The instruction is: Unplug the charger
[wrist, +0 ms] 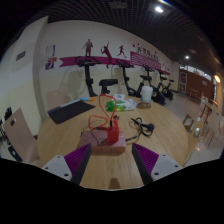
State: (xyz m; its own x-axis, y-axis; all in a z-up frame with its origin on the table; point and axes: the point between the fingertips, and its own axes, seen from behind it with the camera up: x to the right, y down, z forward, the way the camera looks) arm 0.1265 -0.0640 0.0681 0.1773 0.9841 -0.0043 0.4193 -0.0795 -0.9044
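A red charger [113, 129] stands upright, plugged into a white power strip [104, 150] on the wooden table [110, 175]. A thin orange cable [97, 122] loops up from it. My gripper [110, 160] is open. Its purple pads [76, 158] are spread wide on both sides. The power strip lies just ahead of the fingertips and between them, with a gap at each side. The fingers touch neither the charger nor the strip.
A black cable bundle [140, 126] lies to the right, beyond the charger. A black mat [70, 110] is at the far left of the table. Green and white items [118, 102] and a white bottle [146, 93] are at the back. A chair [20, 135] stands to the left.
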